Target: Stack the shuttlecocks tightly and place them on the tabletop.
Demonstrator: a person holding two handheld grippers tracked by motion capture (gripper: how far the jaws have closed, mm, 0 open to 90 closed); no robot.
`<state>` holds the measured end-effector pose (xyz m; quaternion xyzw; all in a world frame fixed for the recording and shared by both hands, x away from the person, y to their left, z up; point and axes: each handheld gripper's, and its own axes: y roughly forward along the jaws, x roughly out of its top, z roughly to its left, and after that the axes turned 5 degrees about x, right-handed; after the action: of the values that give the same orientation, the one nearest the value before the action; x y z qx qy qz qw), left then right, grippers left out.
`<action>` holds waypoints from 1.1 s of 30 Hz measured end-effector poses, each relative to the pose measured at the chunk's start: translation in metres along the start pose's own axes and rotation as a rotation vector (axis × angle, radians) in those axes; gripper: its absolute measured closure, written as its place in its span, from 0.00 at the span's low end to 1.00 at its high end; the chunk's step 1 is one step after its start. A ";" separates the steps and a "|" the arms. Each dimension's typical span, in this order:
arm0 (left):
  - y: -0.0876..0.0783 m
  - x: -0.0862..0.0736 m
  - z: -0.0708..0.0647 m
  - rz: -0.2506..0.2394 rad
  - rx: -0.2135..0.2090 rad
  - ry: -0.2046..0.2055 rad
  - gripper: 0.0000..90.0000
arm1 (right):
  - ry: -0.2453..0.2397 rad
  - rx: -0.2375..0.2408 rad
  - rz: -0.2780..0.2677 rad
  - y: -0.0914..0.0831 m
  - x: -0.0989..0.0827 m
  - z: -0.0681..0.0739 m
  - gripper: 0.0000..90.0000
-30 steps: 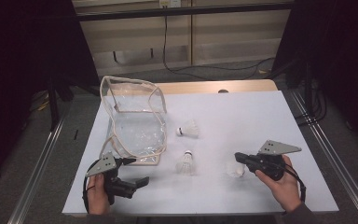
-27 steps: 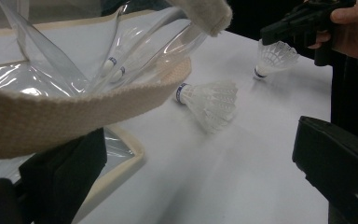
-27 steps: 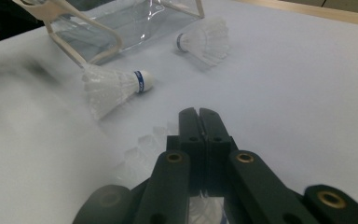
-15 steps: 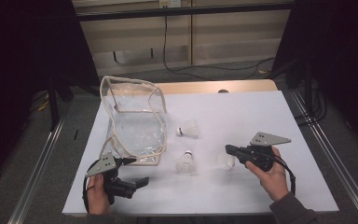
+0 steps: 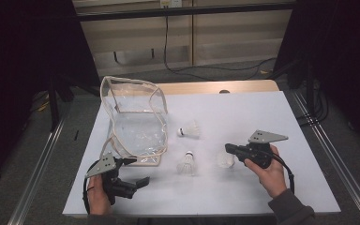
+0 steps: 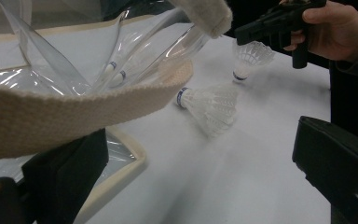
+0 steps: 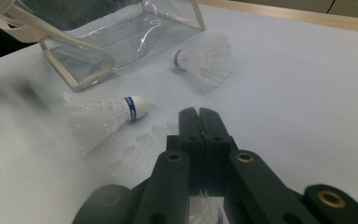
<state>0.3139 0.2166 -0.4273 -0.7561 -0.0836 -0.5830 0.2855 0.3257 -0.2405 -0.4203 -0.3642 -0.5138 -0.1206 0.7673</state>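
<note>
The right gripper [image 5: 228, 149], jaws pressed together, grips a feathery white shuttlecock [image 5: 225, 160]. The left gripper [image 5: 138, 171] (jaws spread) sits beside a clear plastic bag [image 5: 136, 122] with a woven cream rim.

Left gripper [image 5: 138, 171] low at near-left, jaws spread wide, held in left hand [image 5: 98, 197]. Right gripper [image 5: 228, 148] level, jaws pressed together, pointing left, right hand [image 5: 268, 171] gripping body.
</note>
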 end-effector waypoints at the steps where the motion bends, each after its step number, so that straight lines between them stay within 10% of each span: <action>1: 0.000 0.000 0.000 -0.005 0.001 -0.002 0.04 | 0.001 -0.005 -0.001 0.000 -0.001 -0.001 0.99; 33: 0.001 -0.001 -0.002 -0.006 0.004 0.005 0.03 | -0.008 -0.157 0.026 -0.022 -0.013 -0.033 0.86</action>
<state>0.3127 0.2148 -0.4280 -0.7538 -0.0863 -0.5854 0.2857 0.3305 -0.2810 -0.4283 -0.4303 -0.5009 -0.1490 0.7360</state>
